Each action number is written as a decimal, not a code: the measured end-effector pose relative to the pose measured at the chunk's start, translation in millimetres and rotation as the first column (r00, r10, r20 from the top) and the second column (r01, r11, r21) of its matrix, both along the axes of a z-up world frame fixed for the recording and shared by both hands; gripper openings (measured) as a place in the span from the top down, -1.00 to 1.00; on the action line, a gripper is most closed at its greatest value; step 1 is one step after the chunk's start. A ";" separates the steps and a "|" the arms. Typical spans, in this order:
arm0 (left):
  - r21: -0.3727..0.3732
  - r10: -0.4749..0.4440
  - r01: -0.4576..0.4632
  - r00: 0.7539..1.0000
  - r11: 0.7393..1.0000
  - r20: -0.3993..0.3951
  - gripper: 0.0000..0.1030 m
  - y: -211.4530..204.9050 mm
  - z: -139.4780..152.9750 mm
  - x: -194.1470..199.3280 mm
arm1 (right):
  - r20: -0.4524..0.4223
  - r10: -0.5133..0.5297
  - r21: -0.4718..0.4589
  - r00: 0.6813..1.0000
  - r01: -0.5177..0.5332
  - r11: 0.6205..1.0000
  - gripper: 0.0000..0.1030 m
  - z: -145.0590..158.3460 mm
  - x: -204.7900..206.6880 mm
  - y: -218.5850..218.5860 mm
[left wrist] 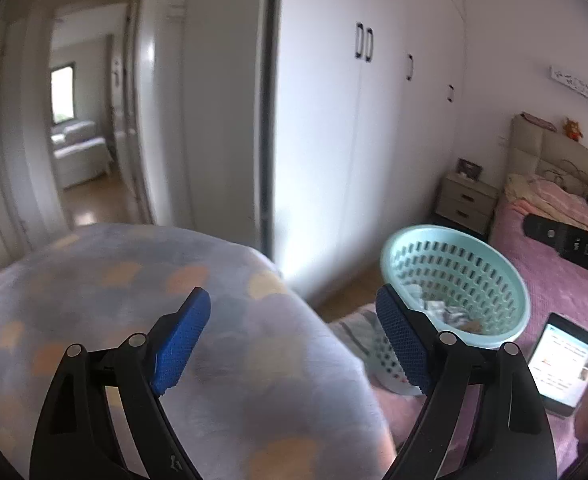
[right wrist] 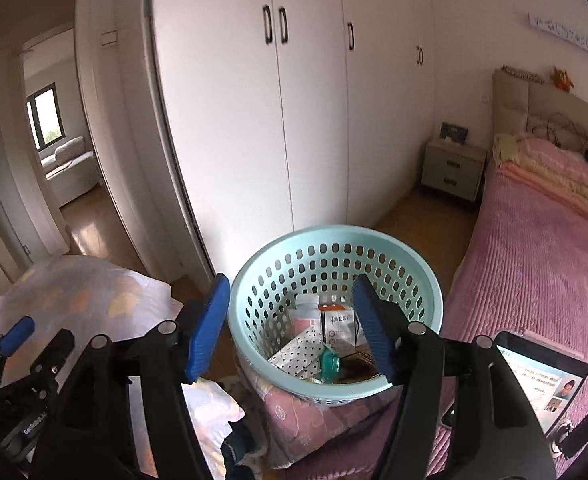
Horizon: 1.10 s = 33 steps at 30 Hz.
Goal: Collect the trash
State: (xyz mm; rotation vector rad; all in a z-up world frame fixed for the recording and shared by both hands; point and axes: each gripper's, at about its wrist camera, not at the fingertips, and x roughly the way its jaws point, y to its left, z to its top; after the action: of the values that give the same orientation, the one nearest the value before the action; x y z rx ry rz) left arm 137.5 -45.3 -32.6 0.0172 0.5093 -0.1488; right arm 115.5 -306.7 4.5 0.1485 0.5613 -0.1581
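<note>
Bedroom with pink bed (right wrist: 534, 256), my right hand-held gripper (right wrist: 289, 328) wide over the basket (right wrist: 334, 240), boxes (right wrist: 336, 328) visible inside only here, left hand-held gripper (left wrist: 294, 344) wide, empty, facing a blanket (left wrist: 93, 280).

Right gripper (right wrist: 291, 326) jaws spread wide, nothing between the blue pads, hovering over the mint perforated basket (right wrist: 422, 280). Basket sits on a pink bed (right wrist: 534, 260) edge. Inside: white bottle (right wrist: 306, 312), white medicine box (right wrist: 336, 330), polka-dot packet (right wrist: 296, 356), teal item (right wrist: 330, 362). Left gripper (right wrist: 21, 344) at 8 o'clock above a patterned blanket (right wrist: 93, 296). Lit tablet (right wrist: 542, 384) at 4 o'clock. White wardrobe (right wrist: 294, 100) at 12, nightstand (right wrist: 452, 168) at 2.
</note>
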 end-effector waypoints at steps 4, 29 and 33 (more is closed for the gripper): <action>0.001 0.027 -0.027 0.998 1.000 0.064 -0.64 8.1 -2.5 -9.8 | 0.017 -0.012 0.002 1.000 0.012 1.000 -0.17 0.5 -12.0 5.9; -0.060 0.023 -0.020 0.998 0.998 0.057 -0.68 25.7 -8.7 -10.3 | 0.065 -0.105 -0.026 0.992 0.107 0.994 -0.18 -11.2 -43.9 16.7; -0.055 0.016 -0.013 0.998 0.998 0.058 -0.68 24.7 -8.0 -10.8 | 0.071 -0.109 -0.040 0.992 0.112 0.993 -0.20 -11.7 -45.7 19.1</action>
State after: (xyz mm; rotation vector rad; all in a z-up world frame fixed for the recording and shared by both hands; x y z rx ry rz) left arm 126.8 -20.6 -40.6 -0.0358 0.4467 -0.1474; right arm 69.8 -287.6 -7.2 0.1419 0.4811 -0.2719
